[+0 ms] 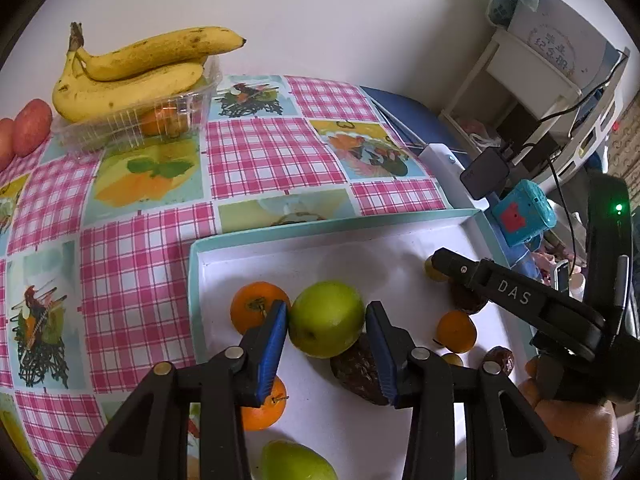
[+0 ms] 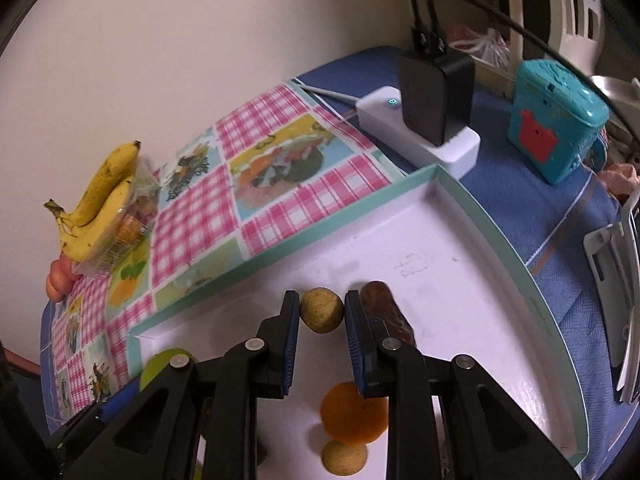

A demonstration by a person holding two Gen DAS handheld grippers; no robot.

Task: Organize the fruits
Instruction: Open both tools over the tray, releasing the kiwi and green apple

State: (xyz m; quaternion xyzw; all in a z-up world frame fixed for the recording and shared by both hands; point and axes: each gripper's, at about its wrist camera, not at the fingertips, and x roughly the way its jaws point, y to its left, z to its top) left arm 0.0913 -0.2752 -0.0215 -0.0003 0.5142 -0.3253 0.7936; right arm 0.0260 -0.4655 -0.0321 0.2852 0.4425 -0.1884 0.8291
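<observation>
Both grippers are working the white tray at once, the left gripper clamped on the green fruit with an orange at its nine o'clock, the right gripper pinching a small tan fruit, probably for lifting out and sorting.

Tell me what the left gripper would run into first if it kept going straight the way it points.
The left gripper already has the green fruit between its pads, so little lies ahead but the white floor of the tray, probably right beneath; depth is unclear.
</observation>
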